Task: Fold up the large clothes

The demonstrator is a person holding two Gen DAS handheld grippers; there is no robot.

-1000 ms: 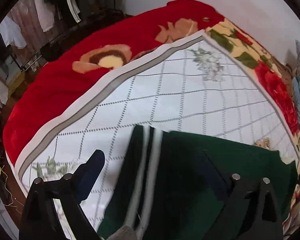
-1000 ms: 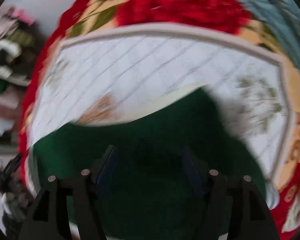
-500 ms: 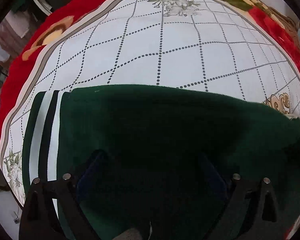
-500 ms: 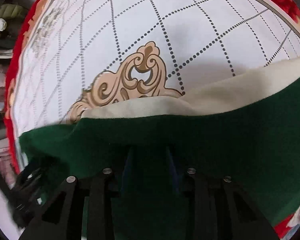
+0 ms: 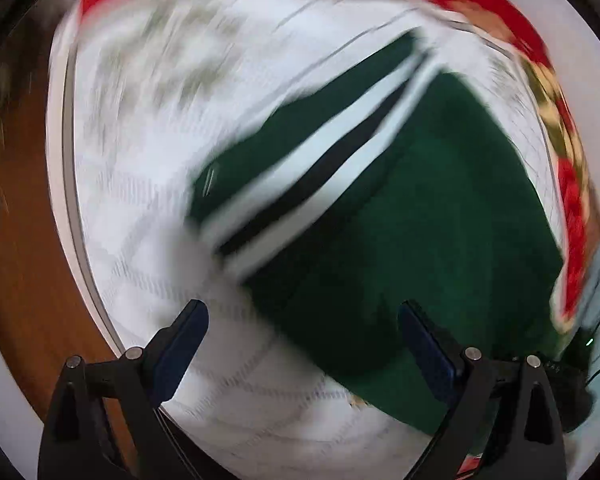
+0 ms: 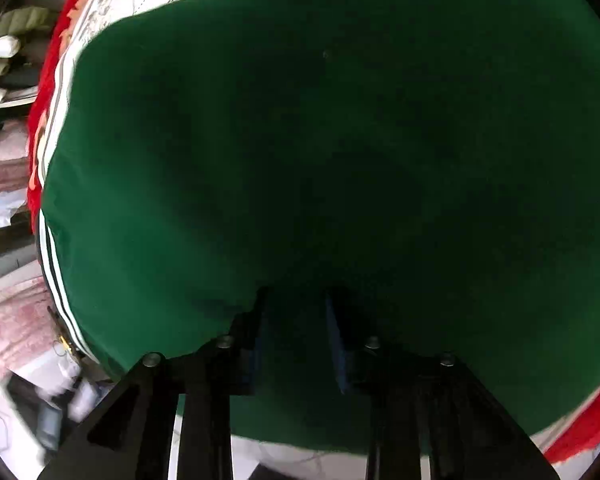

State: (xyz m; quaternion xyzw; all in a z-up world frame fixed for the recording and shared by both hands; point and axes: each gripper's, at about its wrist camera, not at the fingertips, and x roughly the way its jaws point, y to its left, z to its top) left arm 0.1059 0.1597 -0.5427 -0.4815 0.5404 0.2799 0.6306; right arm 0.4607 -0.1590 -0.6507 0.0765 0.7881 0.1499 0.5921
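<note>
A dark green garment with a white-and-black striped hem lies on a white checked sheet. In the blurred left wrist view, my left gripper is wide open above the garment's near edge and the sheet, with nothing between its pads. In the right wrist view the green garment fills almost everything. My right gripper points down into it. Its jaws are narrow and closing, with a fold of green cloth pinched between them.
A red flowered blanket lies under the sheet and shows around its border. Brown wooden floor runs along the bed's left edge. Piled clothes and pink fabric sit left of the bed in the right wrist view.
My left gripper swung and rolled from over the garment's middle to its striped end, still open. My right gripper sank onto the green cloth and its jaws narrowed.
</note>
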